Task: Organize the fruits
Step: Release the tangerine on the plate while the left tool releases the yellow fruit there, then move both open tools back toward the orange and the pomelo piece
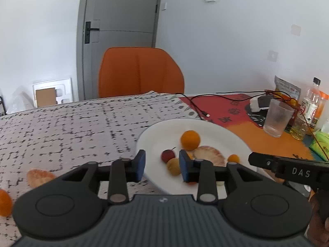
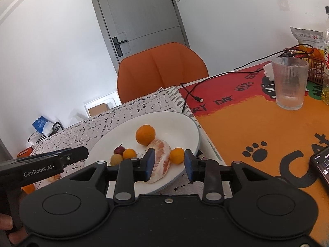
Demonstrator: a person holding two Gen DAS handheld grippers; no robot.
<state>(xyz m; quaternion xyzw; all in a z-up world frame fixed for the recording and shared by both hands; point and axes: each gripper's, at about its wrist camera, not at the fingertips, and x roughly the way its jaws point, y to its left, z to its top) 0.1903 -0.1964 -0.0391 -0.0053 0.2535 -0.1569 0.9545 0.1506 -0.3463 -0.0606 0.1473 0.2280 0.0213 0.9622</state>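
Gathering the stray fruit onto the white plate [image 1: 205, 127] looks like the step in hand. Both the left gripper [image 1: 162, 165] and the right gripper [image 2: 169, 164] hang over the plate's near rim, jaws slightly parted, holding nothing. A peeled segment [image 1: 38, 177] and a small orange [image 1: 4, 202] lie on the cloth at eight o'clock: lift clear of the rim, then approach low. Farther off at two o'clock, the glass [image 2: 290, 83] and cable [image 2: 191, 94] crowd the mat.
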